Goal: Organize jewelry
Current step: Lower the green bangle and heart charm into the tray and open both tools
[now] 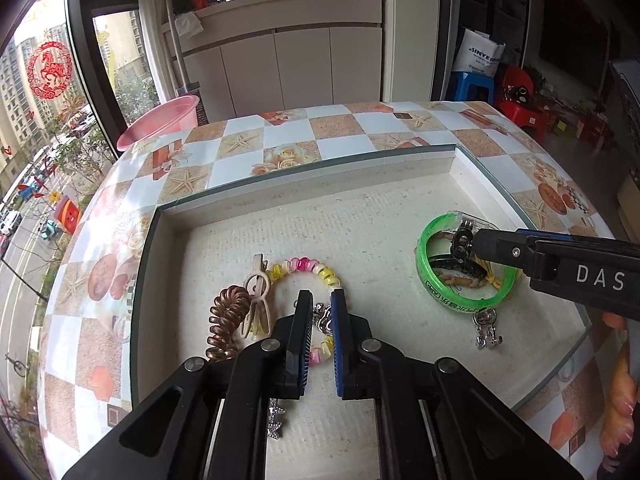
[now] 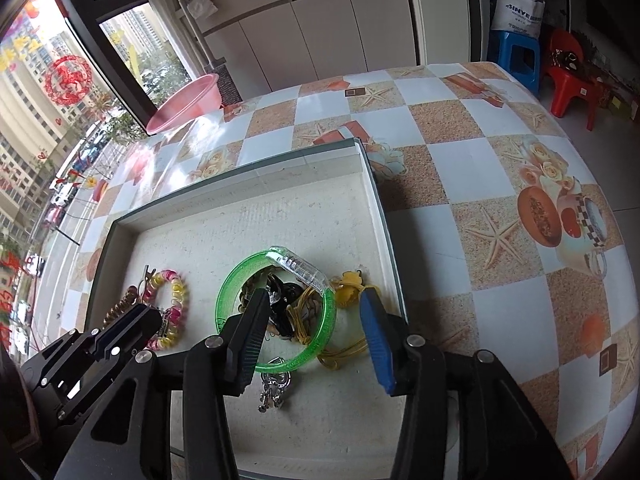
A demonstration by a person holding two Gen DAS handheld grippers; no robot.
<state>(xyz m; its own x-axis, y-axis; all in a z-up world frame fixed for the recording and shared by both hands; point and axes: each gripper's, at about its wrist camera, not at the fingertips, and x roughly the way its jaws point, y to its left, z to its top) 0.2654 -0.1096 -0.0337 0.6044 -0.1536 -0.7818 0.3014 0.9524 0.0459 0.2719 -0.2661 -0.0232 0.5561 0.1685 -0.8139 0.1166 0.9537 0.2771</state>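
A shallow white tray (image 1: 312, 178) holds the jewelry. My left gripper (image 1: 322, 300) is nearly shut over a silver charm (image 1: 326, 318) inside a pink and yellow bead bracelet (image 1: 304, 266). A brown coil hair tie (image 1: 226, 320) and a beige clip (image 1: 258, 284) lie left of it. My right gripper (image 2: 316, 304) is open above a green bangle (image 2: 328, 320), which rings a black hair claw (image 2: 282, 304) and yellow cord (image 2: 348, 350). A silver pendant (image 2: 274, 386) lies below the bangle. In the left wrist view the right gripper (image 1: 472, 242) reaches over the bangle (image 1: 460, 298).
The tray sits on a table with a checkered seashell cloth (image 2: 480, 152). A pink basin (image 1: 168, 118) stands past the table's far left edge. White cabinets (image 1: 288, 60) are behind. A sparkly star piece (image 1: 276, 420) lies under my left gripper.
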